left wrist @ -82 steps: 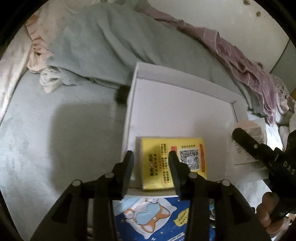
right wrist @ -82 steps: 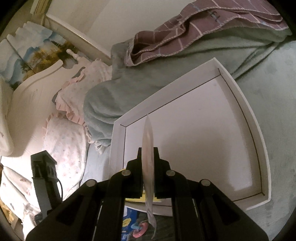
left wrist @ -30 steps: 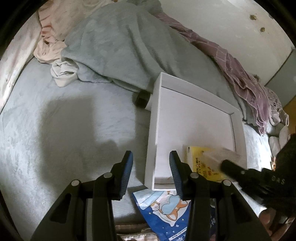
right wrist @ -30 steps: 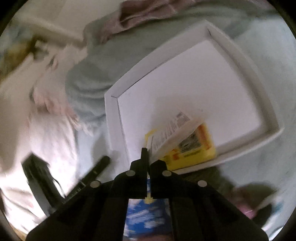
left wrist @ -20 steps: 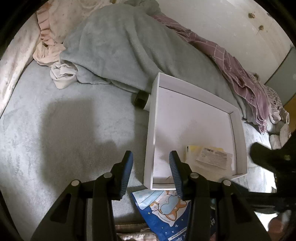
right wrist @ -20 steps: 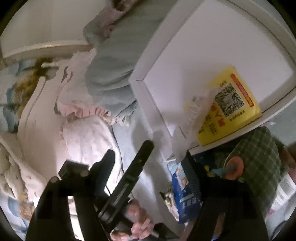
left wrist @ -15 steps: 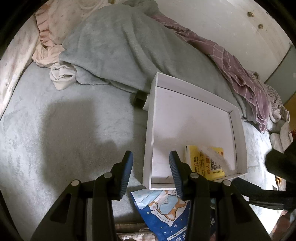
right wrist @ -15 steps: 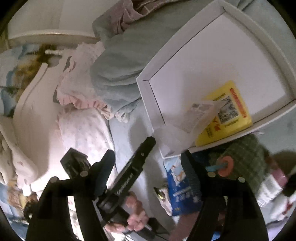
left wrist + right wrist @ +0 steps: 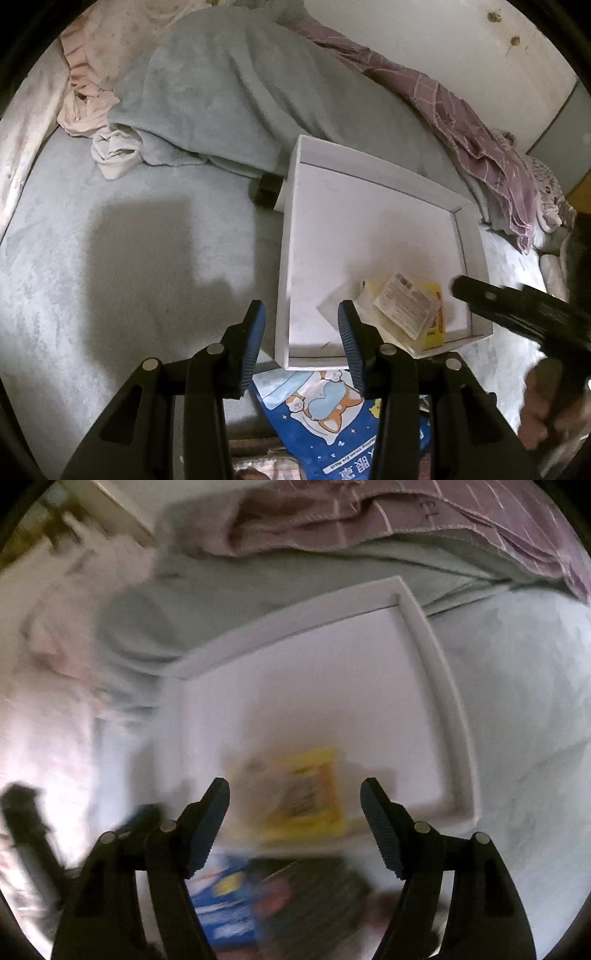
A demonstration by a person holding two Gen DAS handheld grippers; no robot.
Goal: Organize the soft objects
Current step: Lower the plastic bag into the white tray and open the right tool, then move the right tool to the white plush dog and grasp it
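Observation:
A white tray lies on the grey bed. In its near right corner lies a yellow packet with a clear plastic packet resting on top of it. My left gripper is open and empty, hovering over the tray's near left corner. My right gripper is open and empty just in front of the tray, above the blurred yellow packet. The right gripper's black body also shows in the left wrist view by the tray's right side.
A blue cartoon-print packet lies on the bed below the tray. A grey blanket and a purple plaid cloth are heaped behind the tray. A black-capped object sits at the tray's far left corner. Pink bedding lies far left.
My right gripper opened and let go of the clear plastic packet, which now lies on the yellow packet in the tray. The right gripper has swung back over the tray's front. The left gripper barely moved.

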